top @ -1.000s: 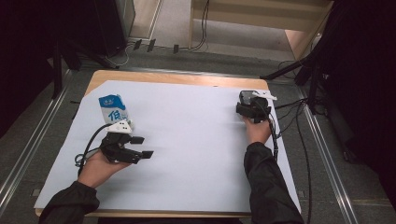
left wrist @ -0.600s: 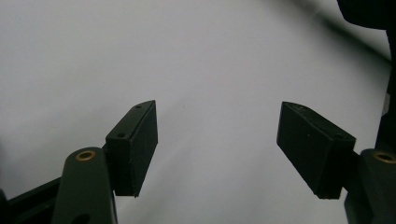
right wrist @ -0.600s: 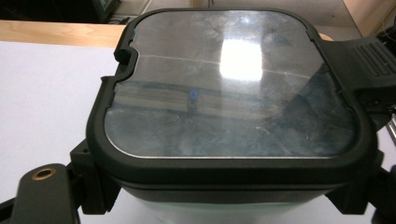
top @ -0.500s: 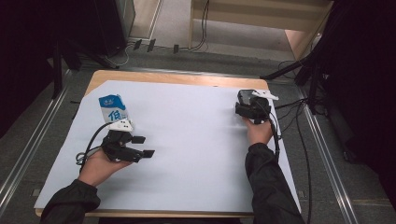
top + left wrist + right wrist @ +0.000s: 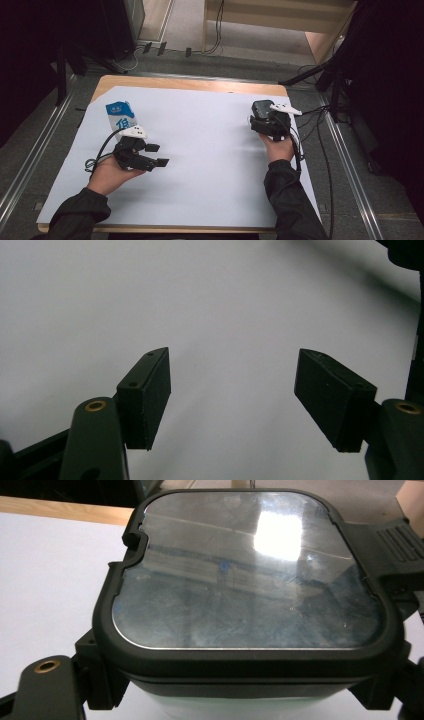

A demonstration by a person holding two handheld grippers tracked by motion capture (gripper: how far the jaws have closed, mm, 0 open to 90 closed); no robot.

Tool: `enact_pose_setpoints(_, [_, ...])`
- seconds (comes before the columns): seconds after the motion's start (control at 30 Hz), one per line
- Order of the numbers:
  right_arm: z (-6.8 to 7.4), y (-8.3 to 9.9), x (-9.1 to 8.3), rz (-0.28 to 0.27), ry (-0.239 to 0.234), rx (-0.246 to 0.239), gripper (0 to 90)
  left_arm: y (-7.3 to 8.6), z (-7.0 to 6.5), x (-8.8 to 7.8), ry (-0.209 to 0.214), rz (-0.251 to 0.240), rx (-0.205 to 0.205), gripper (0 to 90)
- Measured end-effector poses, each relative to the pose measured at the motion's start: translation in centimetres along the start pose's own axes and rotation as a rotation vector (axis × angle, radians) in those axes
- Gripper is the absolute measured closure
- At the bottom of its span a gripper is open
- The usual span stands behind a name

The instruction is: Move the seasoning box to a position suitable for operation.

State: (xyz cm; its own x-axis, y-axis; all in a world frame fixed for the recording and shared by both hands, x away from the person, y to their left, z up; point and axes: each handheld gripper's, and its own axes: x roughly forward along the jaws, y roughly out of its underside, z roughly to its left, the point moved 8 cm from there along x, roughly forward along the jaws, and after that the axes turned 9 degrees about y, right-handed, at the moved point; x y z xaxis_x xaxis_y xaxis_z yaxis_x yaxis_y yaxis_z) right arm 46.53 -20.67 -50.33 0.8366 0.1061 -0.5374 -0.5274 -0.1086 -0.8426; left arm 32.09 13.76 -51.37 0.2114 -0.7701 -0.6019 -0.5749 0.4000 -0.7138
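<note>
right claw [image 5: 263, 122] clenching on black lidded container [image 5: 250, 585], jaws pressing its two sides, holding it at far right part of white-covered table [image 5: 210, 150]; glossy lid facing camera in right gripper view. left claw [image 5: 157, 155] released, jaws standing wide with bare white surface between them, resting near left front. blue-and-white milk carton [image 5: 120, 116] standing upright just beyond left claw, well apart from container.

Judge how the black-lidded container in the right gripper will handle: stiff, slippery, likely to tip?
The container looks rigid: thick black rim, hard glossy lid. That shiny lid is probably slippery, so gripping its sides, as the right gripper does, seems safer. Squat and broad, it should rarely tip.
</note>
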Motion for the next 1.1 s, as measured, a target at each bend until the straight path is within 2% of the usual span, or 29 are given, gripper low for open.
enact_pose_setpoints(0.07, [0.3,0.3,-1.0,-0.004,-0.013,0.0,15.8,-0.2,0.2,0.2,-0.012,0.003,-0.004,31.1])
enact_pose_setpoints(0.4, [2.0,1.9,-3.5,-0.001,-0.059,-0.016,15.8,-0.9,0.3,0.7,-0.003,0.004,0.013,31.3])
enact_pose_setpoints(0.43, [2.6,2.2,-4.1,-0.003,-0.066,-0.034,15.8,-1.0,0.3,0.8,-0.002,0.0,0.016,31.6])
enact_pose_setpoints(0.47, [2.6,2.2,-4.1,-0.003,-0.066,-0.034,15.8,-1.1,0.3,0.8,-0.001,0.002,0.015,31.6])
enact_pose_setpoints(0.53, [3.5,2.6,-4.7,-0.002,-0.083,-0.05,15.8,-1.2,0.5,0.9,-0.019,0.005,0.016,33.9])
enact_pose_setpoints(0.63, [4.2,2.9,-5.2,0.003,-0.104,-0.051,15.8,-1.3,0.6,1.0,-0.013,0.004,0.015,34.2])
enact_pose_setpoints(0.73, [4.6,3.1,-5.5,0.001,-0.111,-0.056,15.8,-1.4,0.6,1.0,-0.012,0.004,0.018,34.9])
enact_pose_setpoints(0.83, [5.8,3.5,-5.7,0.005,-0.133,-0.077,15.8,-1.5,0.8,1.0,-0.018,0.0,0.019,35.7])
enact_pose_setpoints(1.0, [7.7,3.9,-5.5,0.013,-0.18,-0.082,15.8,-1.5,1.0,0.9,-0.029,-0.006,0.015,37.0])
enact_pose_setpoints(1.1, [8.9,4.3,-5.2,0.021,-0.197,-0.119,15.8,-1.4,1.0,0.9,-0.032,-0.005,0.017,38.0])
